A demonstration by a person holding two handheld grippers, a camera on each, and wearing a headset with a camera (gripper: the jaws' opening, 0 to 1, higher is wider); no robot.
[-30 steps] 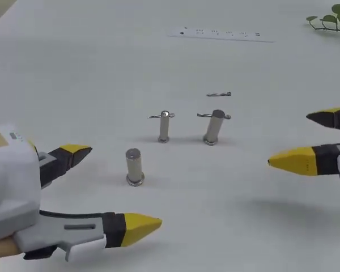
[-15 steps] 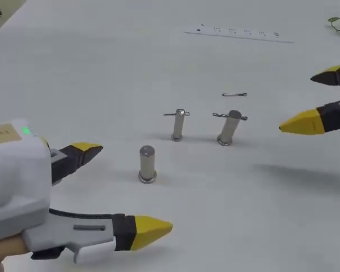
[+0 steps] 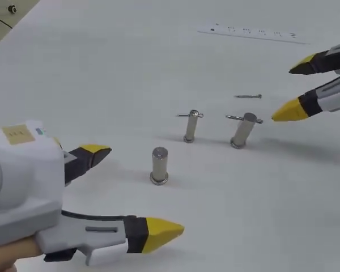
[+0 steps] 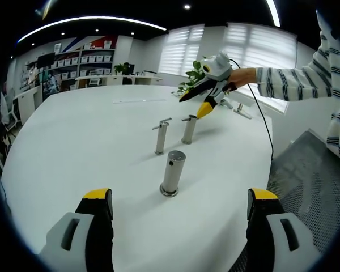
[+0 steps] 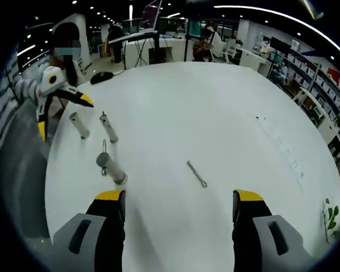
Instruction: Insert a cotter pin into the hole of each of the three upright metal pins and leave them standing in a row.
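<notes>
Steel pins, three in number, are set upright on a white table point(image 3: 90, 68). The nearest pin point(image 3: 159, 165) is bare, and no cotter is seen through its top. The middle pin point(image 3: 190, 127) and the far-right pin point(image 3: 242, 130) are each crossed by a cotter near the head. The far-right one appears to lean rather than stand plumb. A loose cotter pin point(image 3: 247, 96) is laid flat on the table just behind the leaning pin, apart from it.

The right gripper point(image 3: 281, 93) is held just beside the loose cotter with its jaws spread wide and nothing between them. In the right gripper view the cotter is seen ahead, between the two jaws. The left gripper point(image 3: 147, 190) is held near the bare pin, likewise wide and empty, and in the left gripper view the pin is framed between its jaws.

Several failures can be expected from here. The cotter is thin and flat on a smooth surface, so it could be skated away or pinched askew by the blunt yellow tips. The lower right jaw is close to the leaning pin, which could be toppled by a slight brush and sent against its neighbour. The bare pin could be tipped by the push of insertion unless it is steadied by the left gripper. Its hole cannot be made out, so the cotter may be offered at the wrong angle. The bare pin is also set forward of the other two, so a true row is not yet formed.
</notes>
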